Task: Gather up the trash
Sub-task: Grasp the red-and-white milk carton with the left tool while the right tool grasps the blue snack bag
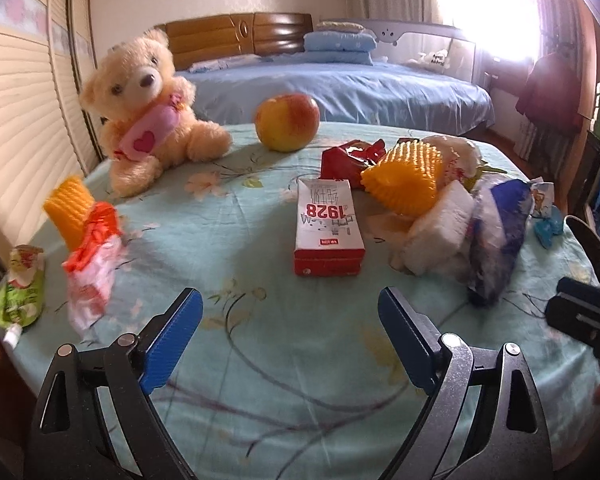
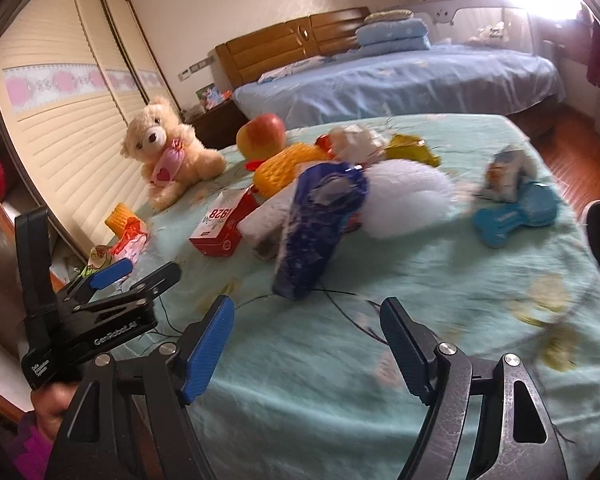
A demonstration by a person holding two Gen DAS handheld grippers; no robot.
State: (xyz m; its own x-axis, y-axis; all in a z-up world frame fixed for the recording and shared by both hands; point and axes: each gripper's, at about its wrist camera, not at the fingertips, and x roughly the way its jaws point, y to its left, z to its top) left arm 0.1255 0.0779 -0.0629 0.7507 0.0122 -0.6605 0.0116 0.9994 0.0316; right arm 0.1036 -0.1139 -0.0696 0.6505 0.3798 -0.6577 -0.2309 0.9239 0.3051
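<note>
Trash lies across a round table under a pale green flowered cloth (image 1: 300,368). A red and white carton (image 1: 328,228) lies just ahead of my left gripper (image 1: 289,296), which is open and empty above the cloth. To its right sit a yellow foam net (image 1: 404,176), a red wrapper (image 1: 348,160), white foam (image 1: 436,232) and a crumpled blue and white bag (image 1: 496,236). My right gripper (image 2: 308,304) is open and empty, close in front of that blue bag (image 2: 320,224). At the left edge lie an orange-red wrapper (image 1: 92,248) and a green pouch (image 1: 20,288).
A teddy bear (image 1: 148,116) and an apple (image 1: 286,122) sit at the table's far side. A blue bone-shaped item (image 2: 516,216) and a small wrapper (image 2: 504,172) lie to the right. A slatted wardrobe (image 1: 16,140) stands left; a blue bed (image 1: 340,88) lies behind.
</note>
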